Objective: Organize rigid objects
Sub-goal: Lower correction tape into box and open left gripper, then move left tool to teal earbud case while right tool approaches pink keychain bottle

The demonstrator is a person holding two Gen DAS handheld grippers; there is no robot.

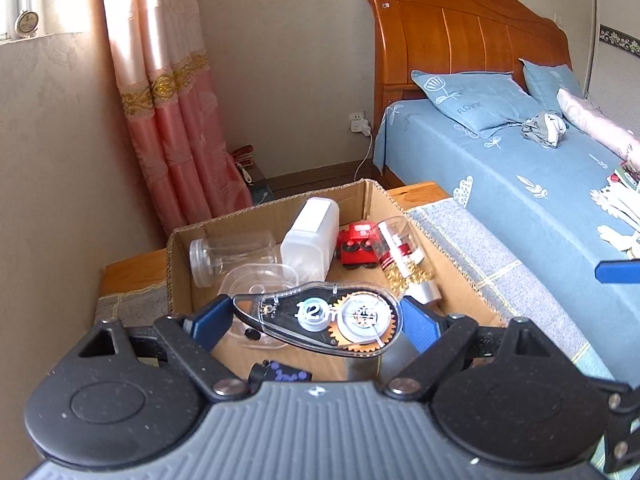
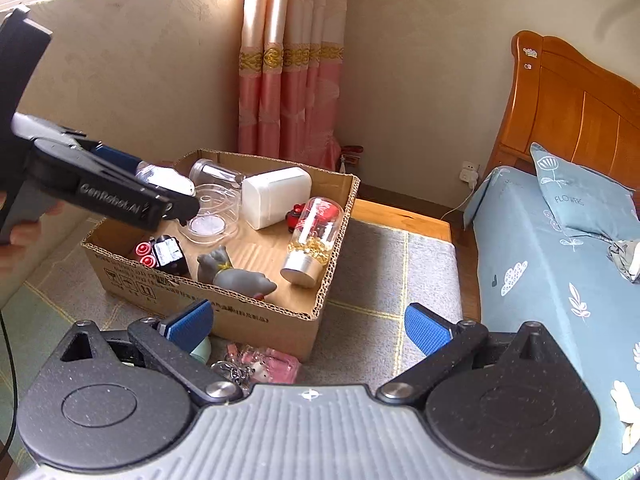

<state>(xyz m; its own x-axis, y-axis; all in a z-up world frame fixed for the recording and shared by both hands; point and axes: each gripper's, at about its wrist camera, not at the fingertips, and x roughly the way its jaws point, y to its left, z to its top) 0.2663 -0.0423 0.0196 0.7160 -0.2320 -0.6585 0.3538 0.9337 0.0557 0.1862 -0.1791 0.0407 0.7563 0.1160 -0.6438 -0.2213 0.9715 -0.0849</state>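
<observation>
My left gripper [image 1: 316,318] is shut on a clear correction tape dispenser [image 1: 320,320] and holds it above the open cardboard box [image 1: 380,194]. The box holds a clear jar [image 1: 228,256], a white container [image 1: 310,236], a red toy car [image 1: 358,246], a glass dome with gold bits [image 1: 406,258] and a clear round case [image 1: 260,276]. From the right wrist view the left gripper [image 2: 168,196] hangs over the box's [image 2: 224,316] left side; a grey animal figure [image 2: 236,272] and a black toy [image 2: 168,256] also lie inside. My right gripper [image 2: 308,326] is open and empty, in front of the box.
The box stands on a grey checked mat [image 2: 384,280] on a low wooden bench [image 2: 400,212]. A pink keychain item [image 2: 264,364] lies on the mat near my right gripper. A bed with blue sheets [image 2: 560,280] is to the right, a pink curtain [image 2: 288,100] behind.
</observation>
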